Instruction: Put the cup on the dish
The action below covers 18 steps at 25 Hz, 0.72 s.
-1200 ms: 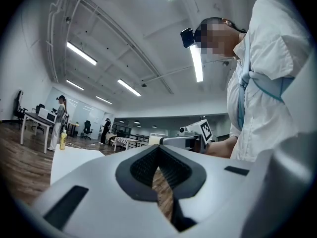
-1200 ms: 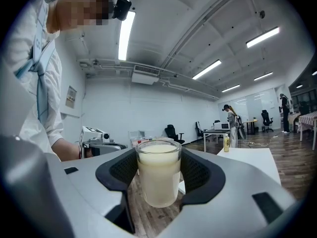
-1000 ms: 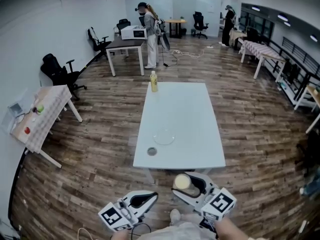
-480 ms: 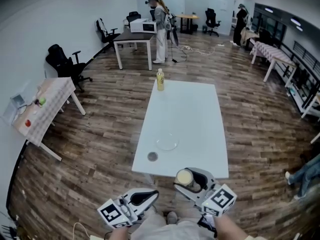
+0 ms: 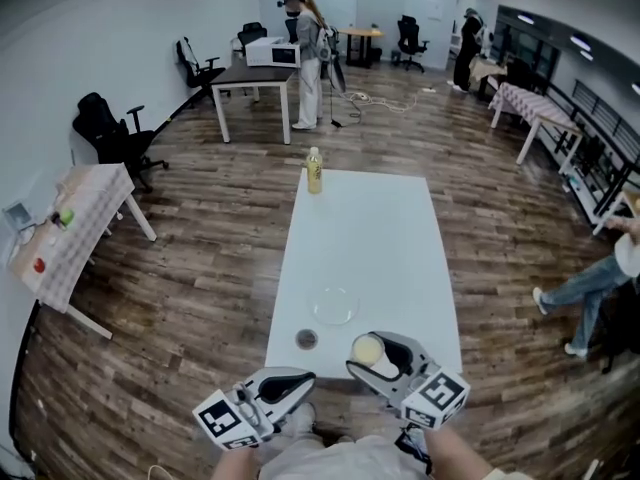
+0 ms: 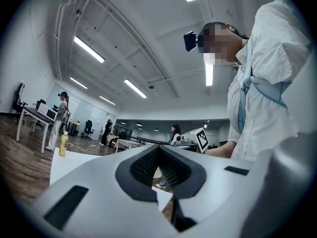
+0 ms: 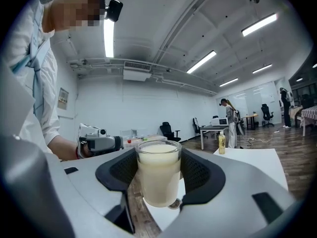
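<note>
The cup [image 7: 158, 176], filled almost to the brim with pale liquid, is clamped upright in the right gripper [image 5: 372, 356] and is carried on the near side of the dish [image 5: 335, 306], over the counter [image 5: 370, 228] edge. The left gripper [image 5: 298, 379] is pressed shut on nothing, nearer than the dish and to its left. The fill is judged the main hazard: with a jerk or a tilt, liquid could be slopped out. The dish is clear and faint, so its rim could be caught by the cup's base and the cup tipped. A dark disc [image 5: 307, 339], just near-left of the dish, could be mistaken for the target.
</note>
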{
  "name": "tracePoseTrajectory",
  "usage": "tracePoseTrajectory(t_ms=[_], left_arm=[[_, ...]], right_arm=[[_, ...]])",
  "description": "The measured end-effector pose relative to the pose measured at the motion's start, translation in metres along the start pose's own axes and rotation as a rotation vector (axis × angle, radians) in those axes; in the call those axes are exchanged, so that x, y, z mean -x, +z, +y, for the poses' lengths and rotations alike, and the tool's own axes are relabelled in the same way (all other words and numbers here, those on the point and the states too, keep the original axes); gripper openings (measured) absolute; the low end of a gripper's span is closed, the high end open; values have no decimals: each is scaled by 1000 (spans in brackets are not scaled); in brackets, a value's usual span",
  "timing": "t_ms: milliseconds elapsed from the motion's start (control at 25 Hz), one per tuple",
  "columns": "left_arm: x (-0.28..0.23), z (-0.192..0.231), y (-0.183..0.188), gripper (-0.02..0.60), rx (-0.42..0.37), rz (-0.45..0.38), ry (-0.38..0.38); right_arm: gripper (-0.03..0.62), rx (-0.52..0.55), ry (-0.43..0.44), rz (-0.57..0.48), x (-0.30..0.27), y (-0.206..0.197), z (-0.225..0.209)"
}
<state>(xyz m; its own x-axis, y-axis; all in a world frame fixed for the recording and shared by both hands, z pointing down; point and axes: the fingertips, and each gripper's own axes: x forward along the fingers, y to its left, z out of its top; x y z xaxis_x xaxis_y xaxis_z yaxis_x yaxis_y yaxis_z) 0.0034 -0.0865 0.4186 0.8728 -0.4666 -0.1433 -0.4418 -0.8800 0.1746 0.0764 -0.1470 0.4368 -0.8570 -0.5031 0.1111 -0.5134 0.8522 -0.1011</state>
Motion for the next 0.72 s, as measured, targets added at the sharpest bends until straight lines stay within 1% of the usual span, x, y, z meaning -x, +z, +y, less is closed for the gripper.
tracePoseTrajectory(t_ms=[160, 400, 640, 720], left_arm=[[-1, 36, 15, 0, -11, -17, -30], [10, 91, 19, 0, -5, 11, -81], [12, 120, 20, 0, 20, 18, -136], [11, 123, 23, 0, 31, -3, -142]], right_arm=[[276, 2, -33, -6, -26, 9, -16], [276, 10, -105, -17, -63, 11, -40], [276, -12, -169, -17, -81, 0, -52], [276, -26, -183, -6, -83, -6, -56]])
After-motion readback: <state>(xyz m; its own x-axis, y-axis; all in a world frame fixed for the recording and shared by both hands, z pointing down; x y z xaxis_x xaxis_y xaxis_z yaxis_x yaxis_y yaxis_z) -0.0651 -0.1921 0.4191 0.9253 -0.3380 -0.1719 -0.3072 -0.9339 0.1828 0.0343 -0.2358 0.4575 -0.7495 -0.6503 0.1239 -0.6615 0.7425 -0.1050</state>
